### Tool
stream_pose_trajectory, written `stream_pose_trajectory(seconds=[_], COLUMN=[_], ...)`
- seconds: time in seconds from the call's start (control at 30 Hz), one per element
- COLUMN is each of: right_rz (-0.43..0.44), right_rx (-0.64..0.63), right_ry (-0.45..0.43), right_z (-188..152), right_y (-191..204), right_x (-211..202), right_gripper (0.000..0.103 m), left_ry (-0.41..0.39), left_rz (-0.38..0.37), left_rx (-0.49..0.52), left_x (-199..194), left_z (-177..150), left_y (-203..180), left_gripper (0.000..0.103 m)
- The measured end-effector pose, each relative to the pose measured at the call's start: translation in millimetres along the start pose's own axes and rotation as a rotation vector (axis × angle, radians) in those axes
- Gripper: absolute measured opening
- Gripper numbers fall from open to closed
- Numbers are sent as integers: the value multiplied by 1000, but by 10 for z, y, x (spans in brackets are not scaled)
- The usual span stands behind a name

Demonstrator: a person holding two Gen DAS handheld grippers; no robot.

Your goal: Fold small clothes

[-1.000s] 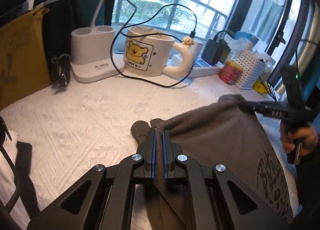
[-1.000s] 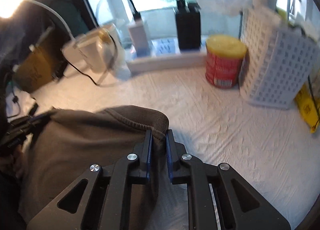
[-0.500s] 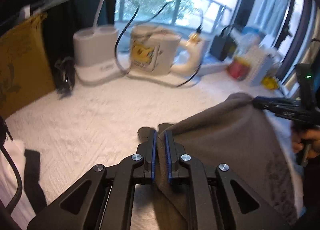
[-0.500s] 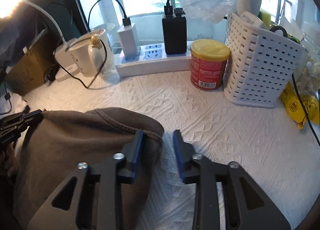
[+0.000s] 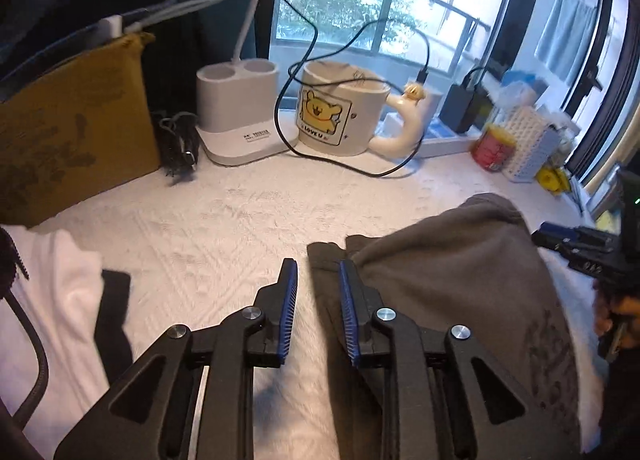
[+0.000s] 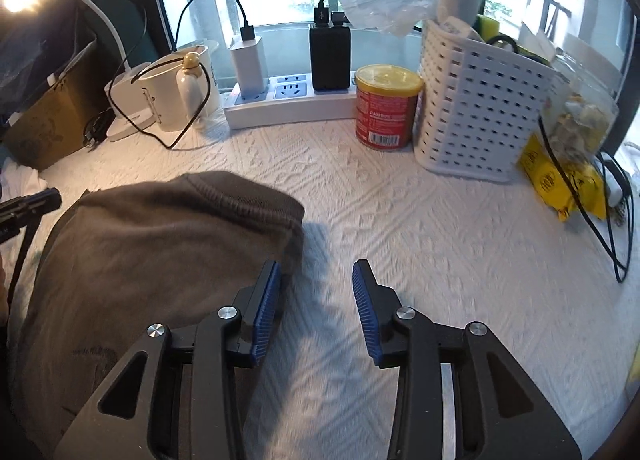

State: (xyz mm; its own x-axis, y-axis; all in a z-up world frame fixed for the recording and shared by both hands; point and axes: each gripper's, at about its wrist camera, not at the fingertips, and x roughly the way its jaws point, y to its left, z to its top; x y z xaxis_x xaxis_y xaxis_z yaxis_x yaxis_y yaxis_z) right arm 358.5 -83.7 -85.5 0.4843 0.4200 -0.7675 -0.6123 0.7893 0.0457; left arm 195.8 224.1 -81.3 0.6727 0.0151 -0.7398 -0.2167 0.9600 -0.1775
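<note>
Clothing for the fold, a grey-brown garment (image 6: 152, 260), lay in a loose heap on the white textured cloth (image 6: 420, 244). The right gripper (image 6: 316, 274) stood with its jaws apart and nothing between them, its left pad just beside the garment's ribbed edge. The left gripper (image 5: 318, 270) was opening, its jaws narrowly apart over the cloth, the garment's corner at its right pad but not pinched. Beyond it stood a bear mug (image 5: 340, 112) and a white lamp base (image 5: 240, 112). Beyond the right gripper sat a red can (image 6: 386, 108), a white basket (image 6: 480, 112) and a power strip (image 6: 288, 104) by the window.
</note>
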Motion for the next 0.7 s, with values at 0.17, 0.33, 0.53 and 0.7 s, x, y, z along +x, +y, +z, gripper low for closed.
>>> stream_pose_trajectory(seconds=[0.17, 0.33, 0.53, 0.7], right_rz=[5, 12, 19, 23], right_rx=[4, -1, 1, 15], right_ry=[-6, -27, -27, -11], right_z=[-139, -251, -461, -692], right_y=[41, 124, 208, 234], right_x=[-157, -347, -508, -587], right_gripper=[39, 39, 39, 39], left_ry=[4, 18, 62, 137], left_rz=[-50, -101, -165, -194], left_rx=[3, 15, 46, 76], left_x=[-199, -328, -423, -379], left_z=[-143, -330, -554, -803], left_y=[-137, -325, -490, -574], left_gripper=[29, 40, 40, 40])
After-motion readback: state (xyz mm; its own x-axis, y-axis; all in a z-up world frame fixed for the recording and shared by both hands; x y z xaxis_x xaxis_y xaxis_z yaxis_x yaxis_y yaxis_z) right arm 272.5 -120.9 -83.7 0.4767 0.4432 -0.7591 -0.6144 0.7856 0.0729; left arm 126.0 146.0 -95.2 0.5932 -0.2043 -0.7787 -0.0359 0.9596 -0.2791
